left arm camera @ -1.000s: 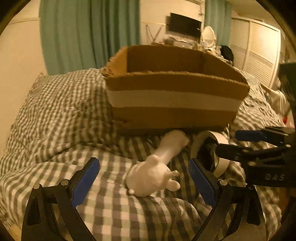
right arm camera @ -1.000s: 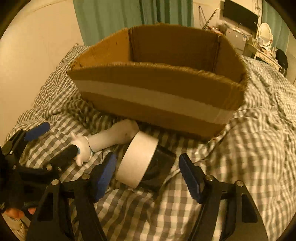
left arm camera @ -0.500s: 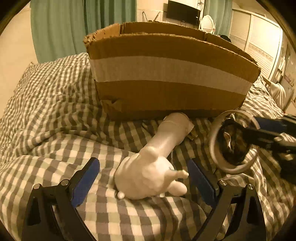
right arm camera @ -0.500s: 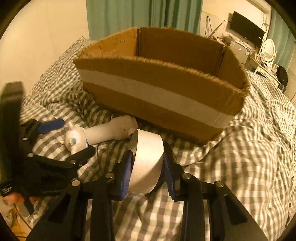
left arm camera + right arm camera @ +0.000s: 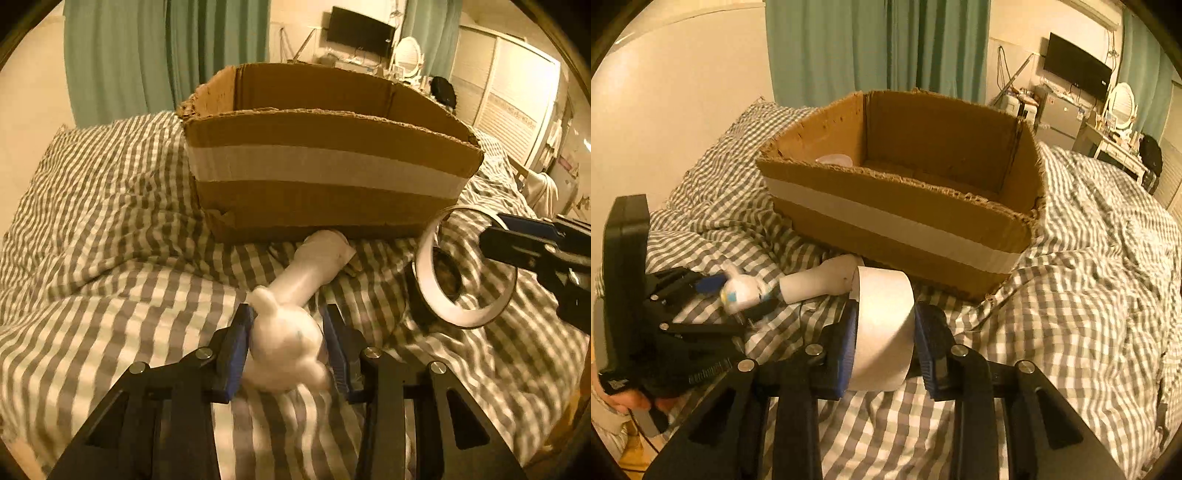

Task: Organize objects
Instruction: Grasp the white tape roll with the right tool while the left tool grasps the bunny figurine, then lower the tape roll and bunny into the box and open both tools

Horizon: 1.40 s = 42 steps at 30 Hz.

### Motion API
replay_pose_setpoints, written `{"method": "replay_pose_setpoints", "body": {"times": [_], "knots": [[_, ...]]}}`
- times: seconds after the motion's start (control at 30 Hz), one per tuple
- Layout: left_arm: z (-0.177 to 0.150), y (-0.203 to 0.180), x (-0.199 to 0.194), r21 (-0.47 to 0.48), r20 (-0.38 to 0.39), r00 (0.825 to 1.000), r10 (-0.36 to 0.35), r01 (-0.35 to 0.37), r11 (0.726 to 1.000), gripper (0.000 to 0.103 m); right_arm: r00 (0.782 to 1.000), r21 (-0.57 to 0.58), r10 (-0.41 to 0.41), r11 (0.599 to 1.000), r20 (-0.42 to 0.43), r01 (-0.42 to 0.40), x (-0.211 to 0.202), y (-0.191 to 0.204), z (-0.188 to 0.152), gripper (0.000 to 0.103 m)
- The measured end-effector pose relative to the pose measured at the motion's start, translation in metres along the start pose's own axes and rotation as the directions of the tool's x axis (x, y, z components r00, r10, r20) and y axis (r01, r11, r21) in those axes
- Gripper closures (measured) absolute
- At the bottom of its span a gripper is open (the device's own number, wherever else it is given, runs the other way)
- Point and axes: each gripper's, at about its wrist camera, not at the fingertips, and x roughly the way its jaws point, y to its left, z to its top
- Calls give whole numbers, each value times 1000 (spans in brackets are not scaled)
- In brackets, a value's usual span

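Observation:
My left gripper (image 5: 288,343) is shut on the round head of a white toy figure (image 5: 284,343), whose long body lies on the bed toward the cardboard box (image 5: 325,177). My right gripper (image 5: 886,343) is shut on a wide roll of white tape (image 5: 882,325) and holds it just above the bedding, in front of the box (image 5: 897,221). The tape roll (image 5: 461,269) and the right gripper (image 5: 532,247) also show at the right of the left wrist view. The toy (image 5: 746,291) and the left gripper (image 5: 735,295) show at the left of the right wrist view.
The open box sits on a grey checked duvet (image 5: 1089,280). A pale round object (image 5: 834,160) lies inside the box at its left. Green curtains (image 5: 879,48), a wall TV (image 5: 1075,62) and a dresser with a mirror (image 5: 1119,110) stand beyond the bed.
My left gripper has closed on the toy's head. My right gripper, closed on the tape roll half a second ago, has lifted it and drawn back so the box interior shows.

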Motion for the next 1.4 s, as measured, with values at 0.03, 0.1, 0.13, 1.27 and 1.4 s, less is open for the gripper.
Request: {"method": "replay_pose_setpoints", "body": {"times": [0.03, 0.1, 0.13, 1.27, 1.4], "knots": [[0, -1, -4, -1, -10, 1000, 7, -7, 1000, 63, 1000, -11, -7, 1000, 5, 7, -6, 2, -1, 74], [0, -2, -8, -10, -15, 1000, 5, -5, 1000, 63, 1000, -18, -16, 1000, 11, 16, -12, 4, -3, 74], [-3, -1, -13, -29, -12, 1000, -8, 8, 1000, 63, 1000, -10, -14, 1000, 13, 14, -15, 3, -5, 74], [214, -26, -124, -37, 293, 956, -8, 19, 999, 63, 952, -24, -21, 999, 304, 30, -116, -36, 132, 74], [246, -26, -79, -43, 287, 958, -13, 27, 999, 63, 944, -15, -50, 998, 325, 59, -85, -56, 167, 74]]}}
